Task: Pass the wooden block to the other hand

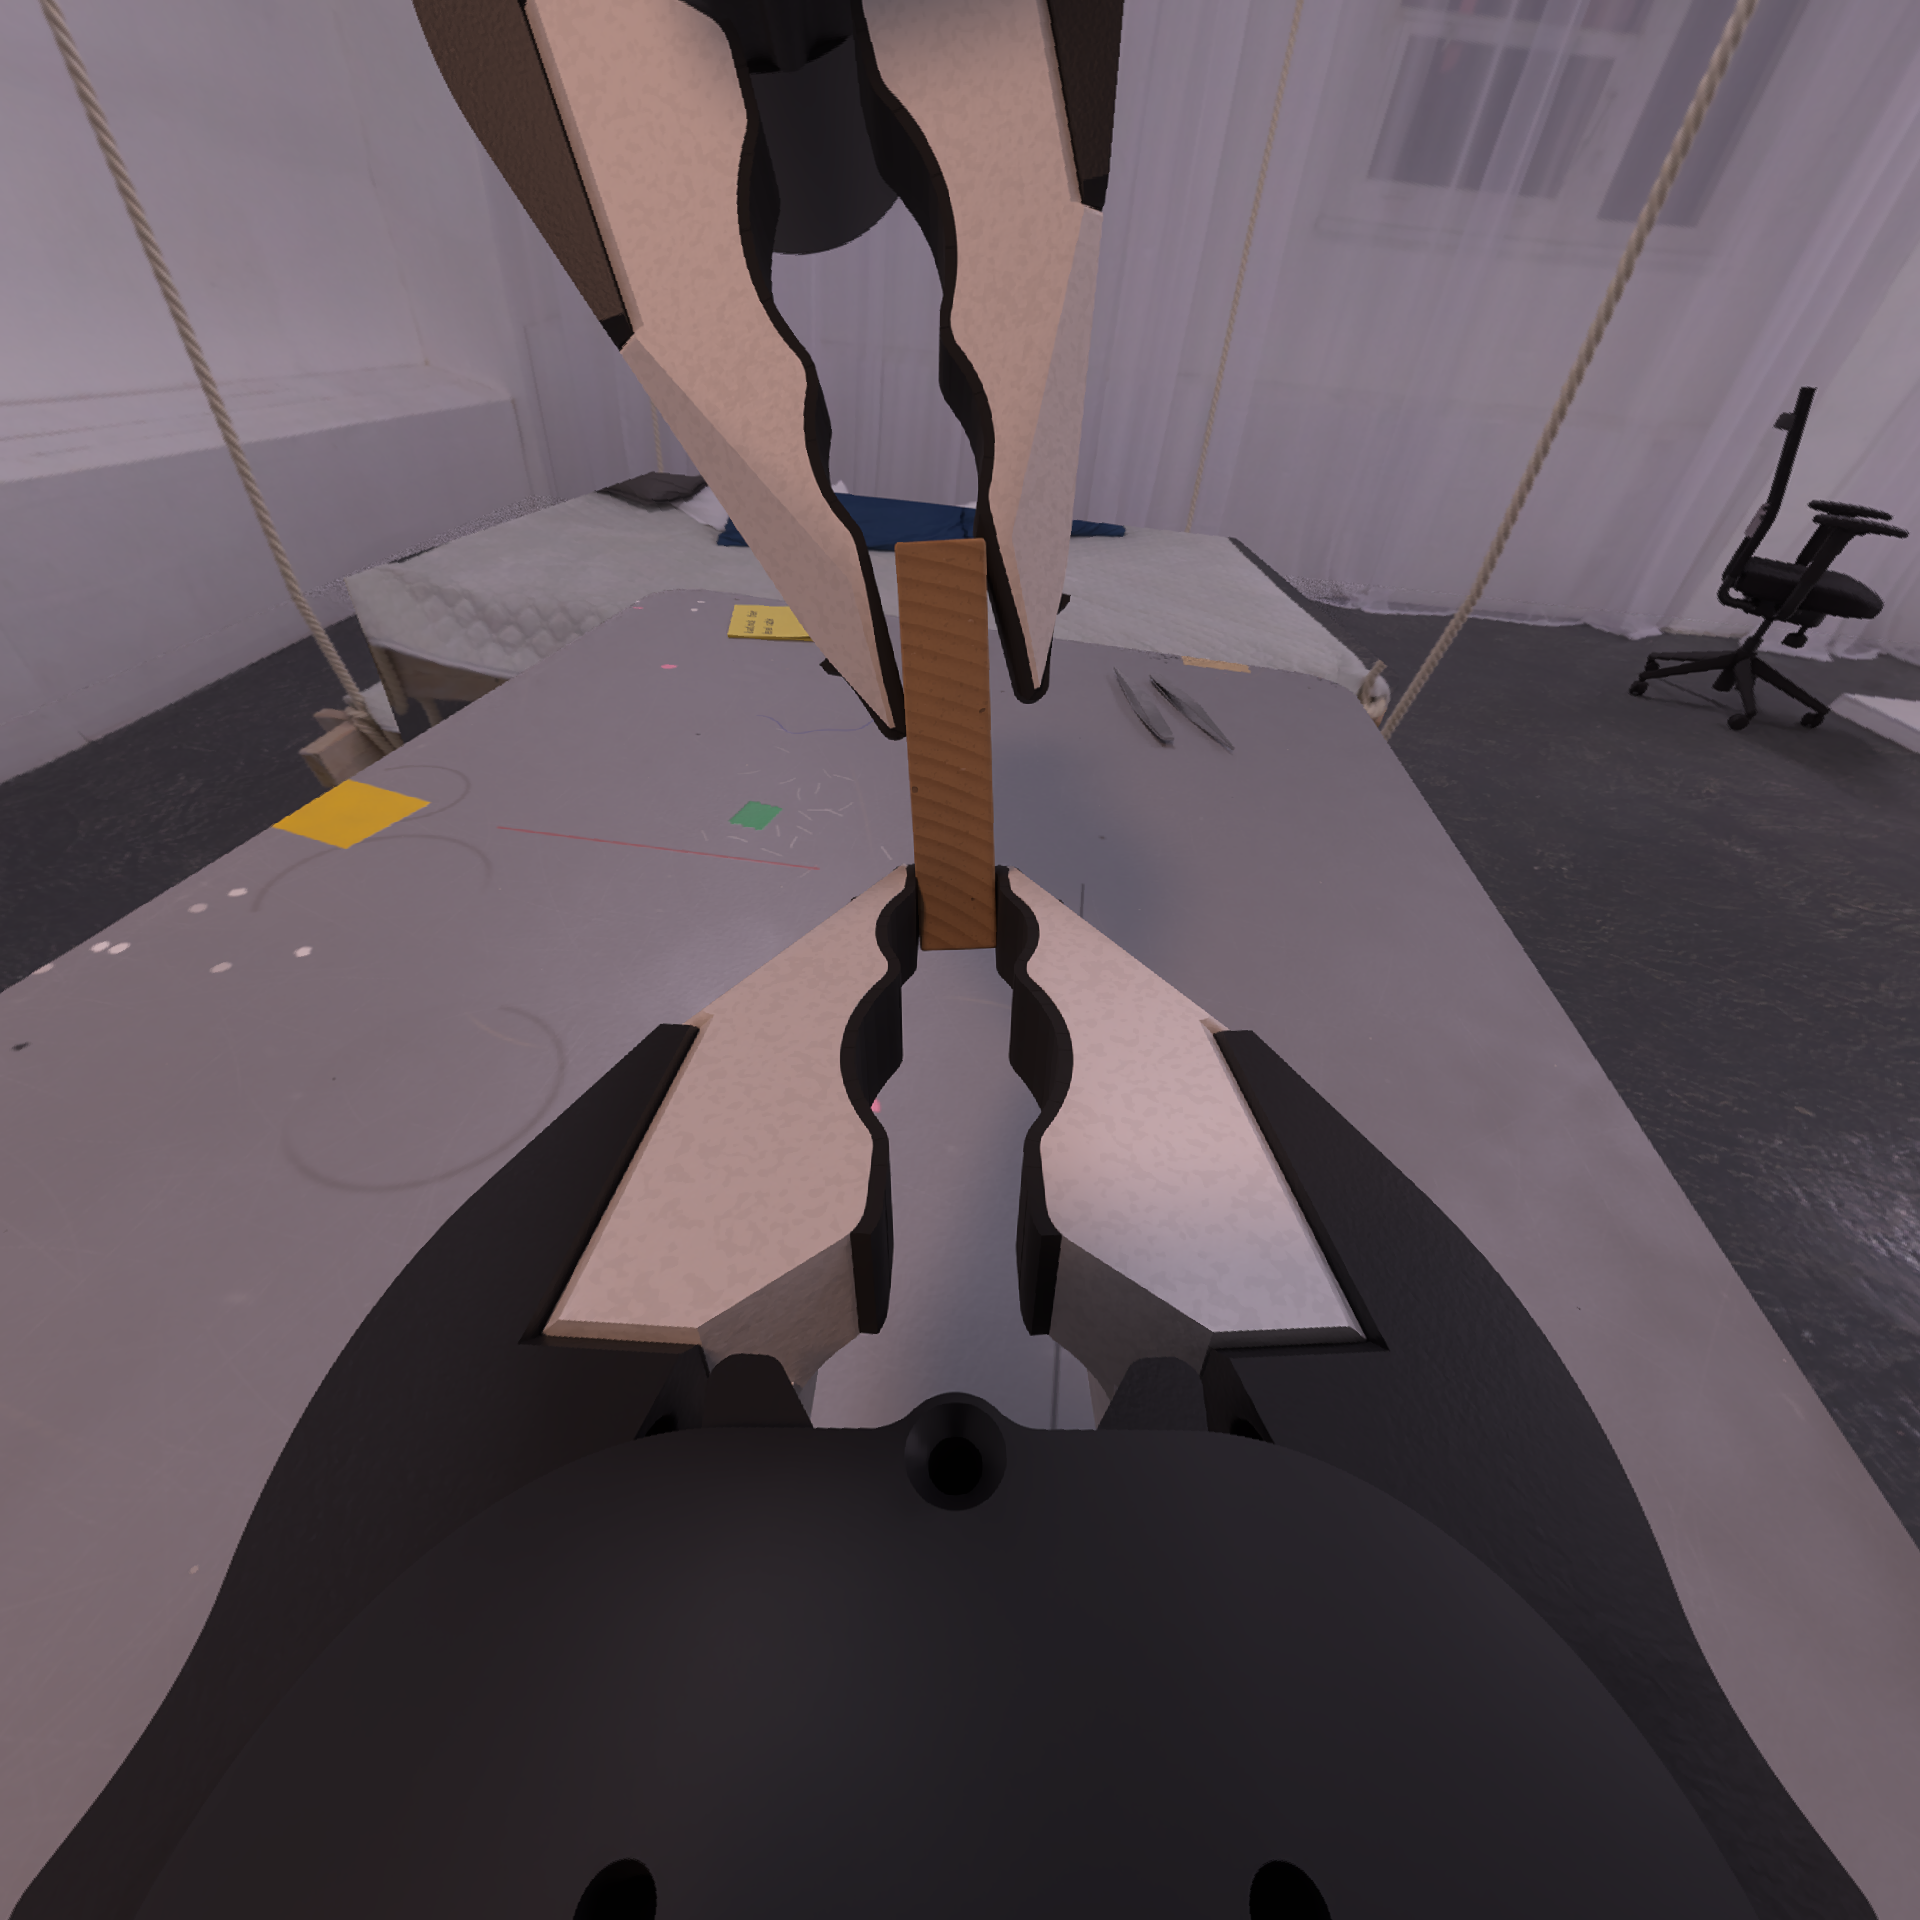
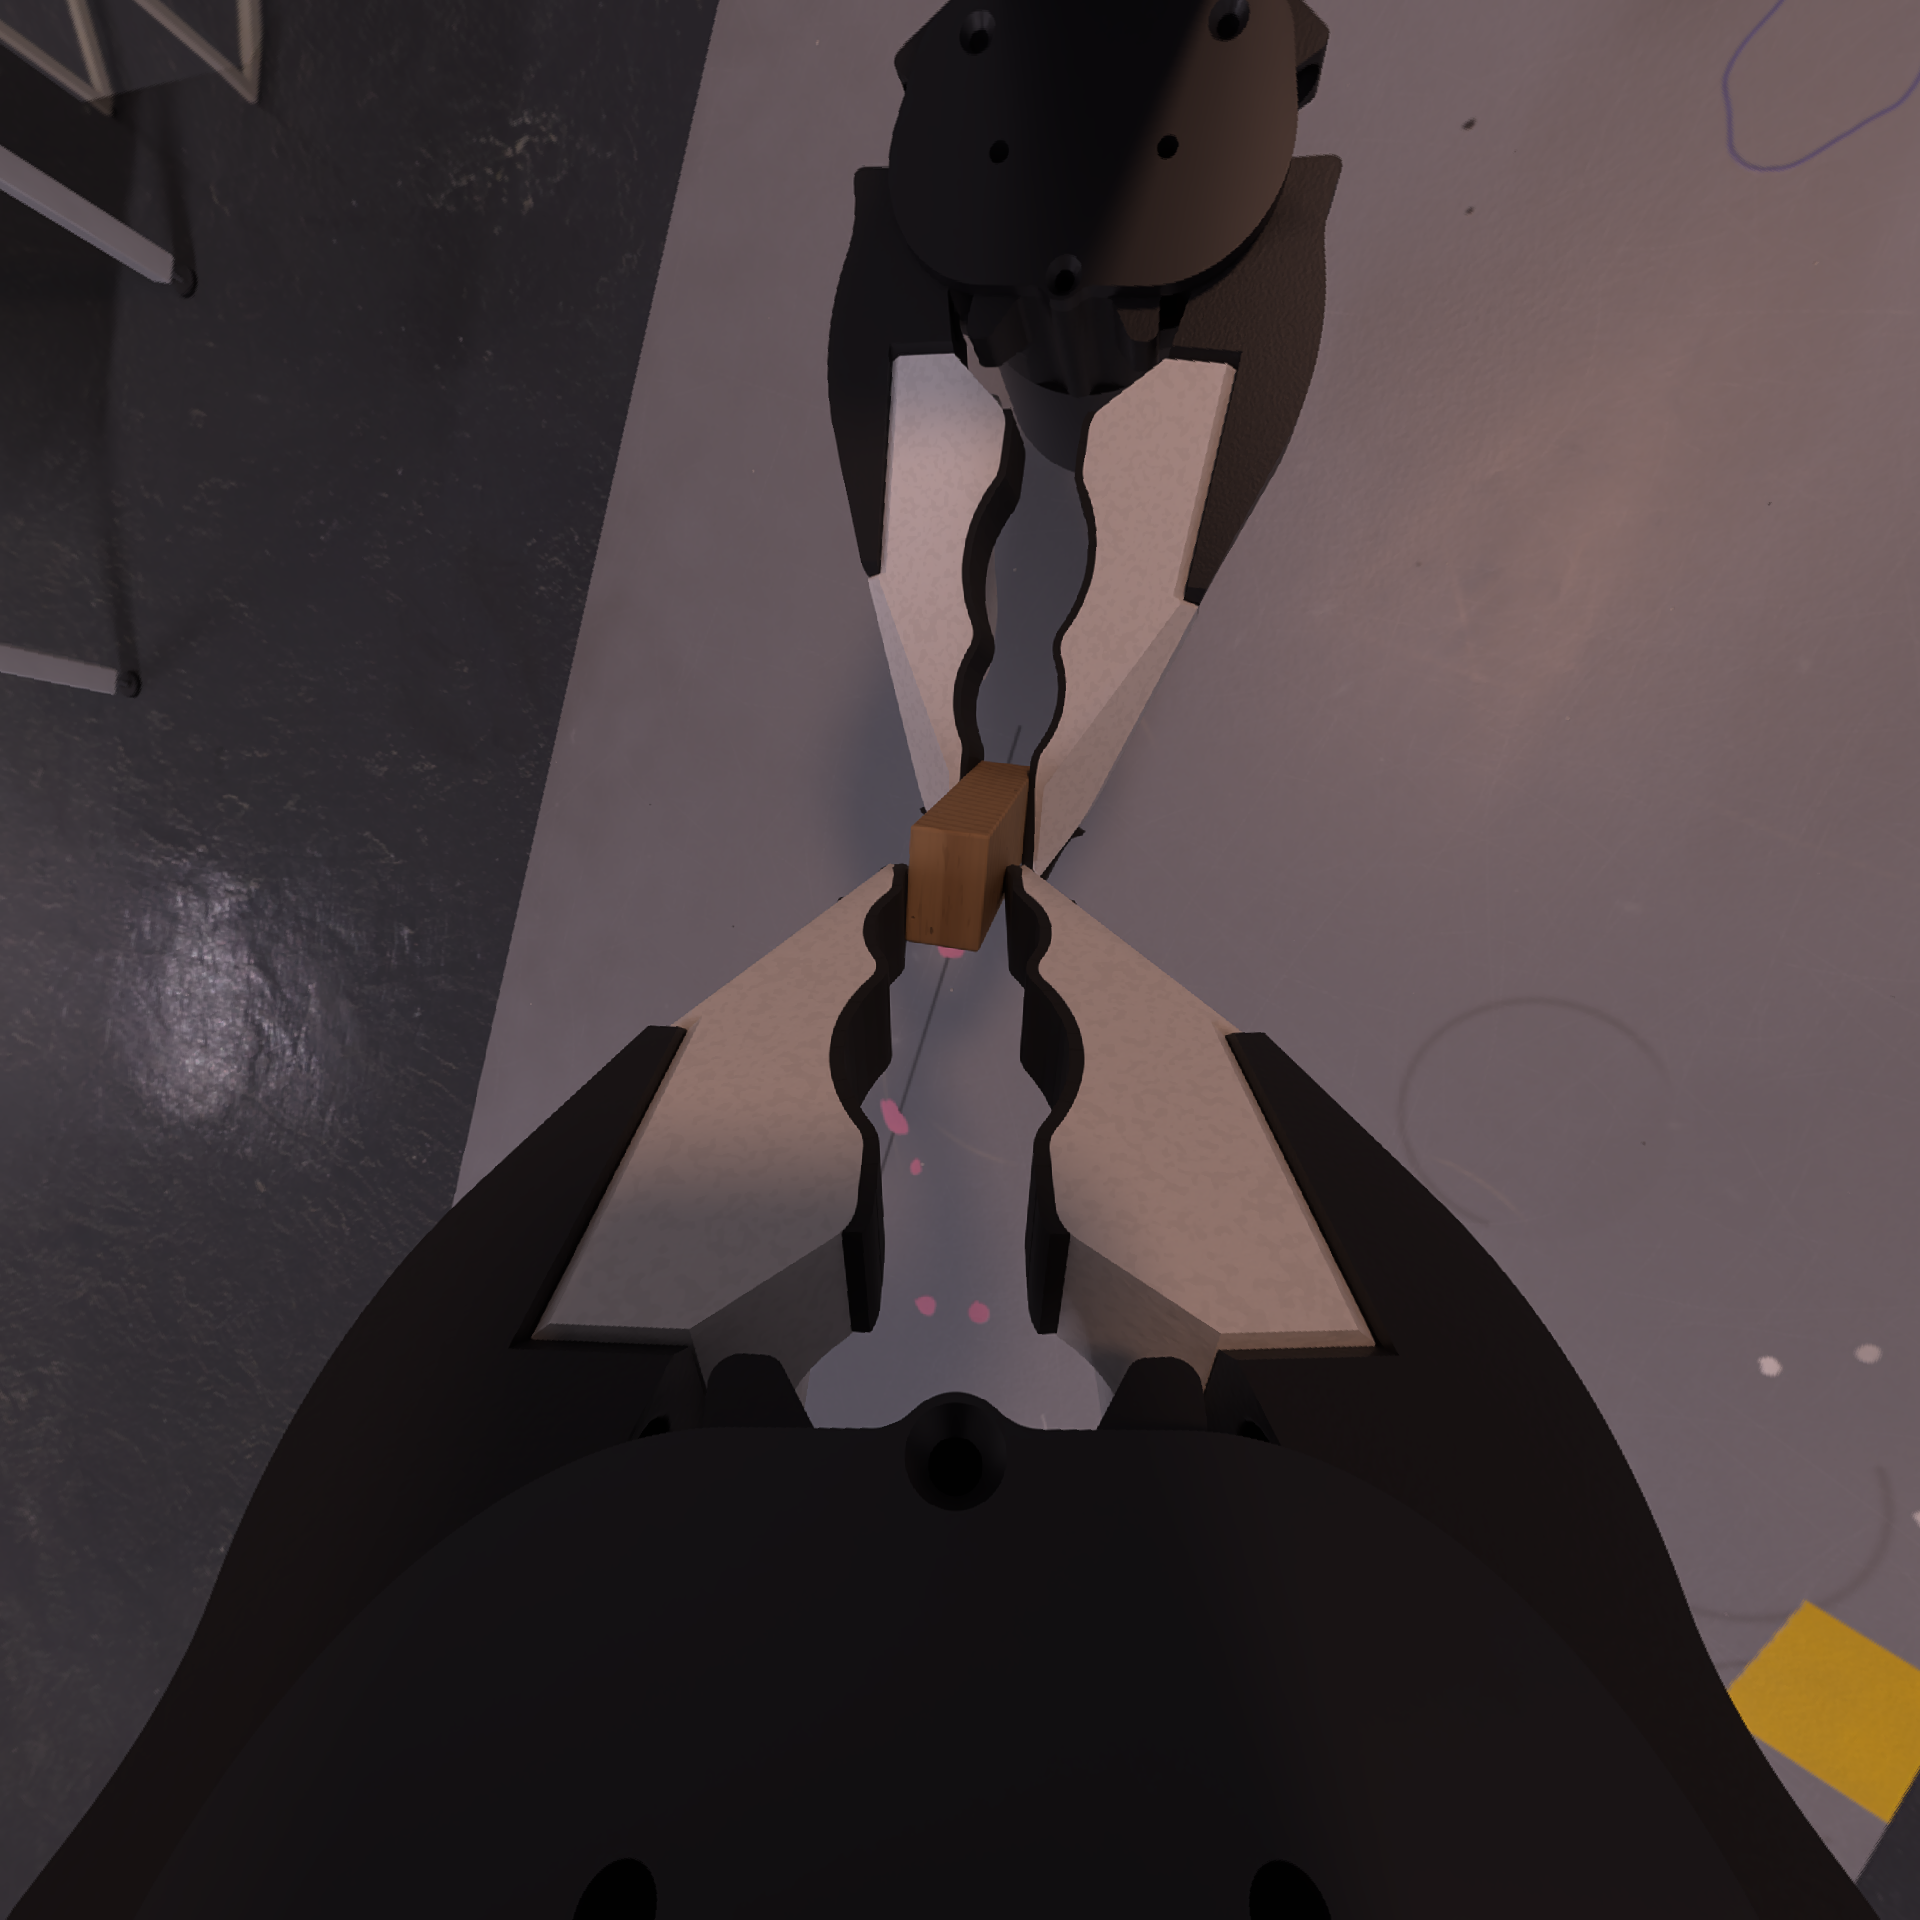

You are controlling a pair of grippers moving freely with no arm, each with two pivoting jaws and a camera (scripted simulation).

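Note:
The wooden block (image 1: 948, 748) is a narrow brown plank held upright above the grey table (image 1: 520, 987). My left gripper (image 1: 956, 896) is shut on its lower end. My right gripper (image 1: 961, 712) comes down from above, one finger on each side of the block's upper end, its jaws a little wider than the block. In the right wrist view I look down on the block's end face (image 2: 948, 899) between my right gripper's fingertips (image 2: 902, 883), with a thin gap on the right side. The left gripper (image 2: 1003, 790) holds the far end below.
On the table lie a yellow patch (image 1: 348, 812), a green patch (image 1: 755, 816), a yellow note (image 1: 767, 621) and two dark blades (image 1: 1174, 707). A mattress (image 1: 540, 592), hanging ropes (image 1: 208, 364) and an office chair (image 1: 1787, 592) stand beyond. The table edge and dark floor (image 2: 260, 727) are at left.

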